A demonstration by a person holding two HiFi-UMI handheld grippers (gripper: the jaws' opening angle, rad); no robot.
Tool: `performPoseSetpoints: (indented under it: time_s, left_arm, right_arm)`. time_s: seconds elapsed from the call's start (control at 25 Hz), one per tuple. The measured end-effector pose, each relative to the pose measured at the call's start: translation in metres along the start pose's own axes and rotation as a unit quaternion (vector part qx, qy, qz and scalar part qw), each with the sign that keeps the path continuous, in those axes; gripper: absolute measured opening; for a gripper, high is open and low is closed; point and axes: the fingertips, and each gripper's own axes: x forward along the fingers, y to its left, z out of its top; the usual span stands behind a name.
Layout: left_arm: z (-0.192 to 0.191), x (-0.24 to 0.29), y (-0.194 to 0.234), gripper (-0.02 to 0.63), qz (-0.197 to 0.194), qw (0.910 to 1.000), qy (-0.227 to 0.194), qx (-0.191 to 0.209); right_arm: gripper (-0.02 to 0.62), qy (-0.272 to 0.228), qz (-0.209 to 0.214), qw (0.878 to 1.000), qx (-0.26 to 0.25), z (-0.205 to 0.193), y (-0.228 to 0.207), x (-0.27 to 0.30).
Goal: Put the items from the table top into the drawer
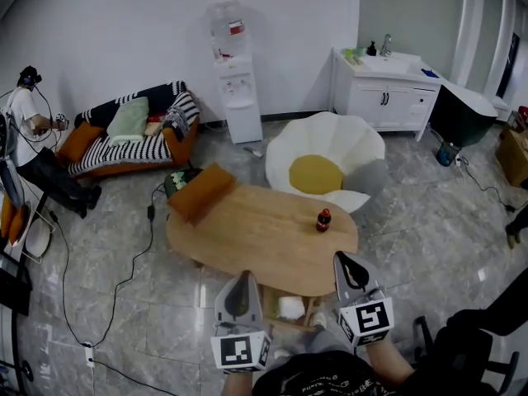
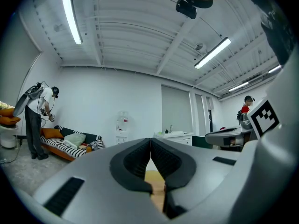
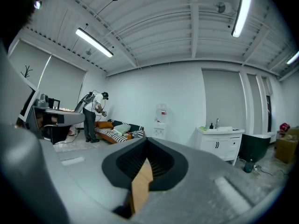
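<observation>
A small dark bottle with a red cap (image 1: pixel 323 219) stands upright on the right part of the oval wooden table (image 1: pixel 256 238). An orange cushion (image 1: pixel 200 191) lies on the table's left end. My left gripper (image 1: pixel 243 276) hovers at the table's near edge with its jaws shut and nothing between them; the left gripper view (image 2: pixel 150 141) shows the jaws touching. My right gripper (image 1: pixel 341 259) is near the table's near right edge, short of the bottle, also shut and empty (image 3: pixel 147 142). I see no drawer front; a white object (image 1: pixel 290 306) sits under the table.
Behind the table is an egg-shaped floor seat (image 1: pixel 326 162). A striped sofa (image 1: pixel 136 134), a water dispenser (image 1: pixel 235 73) and a white sink cabinet (image 1: pixel 384 89) line the far wall. A person (image 1: pixel 37 139) stands at the left. Cables (image 1: pixel 124 279) cross the floor.
</observation>
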Motion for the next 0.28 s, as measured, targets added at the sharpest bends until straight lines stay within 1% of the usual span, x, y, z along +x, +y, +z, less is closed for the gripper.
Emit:
performPoseSetpoints:
  time_s: [0.28]
  left_arm:
    - [0.0,-0.004,-0.013,0.009,-0.013,0.9999,0.003,0.011]
  right_arm:
    - [0.005,0.001,0.004,1.0,-0.006,-0.002,0.0,-0.008]
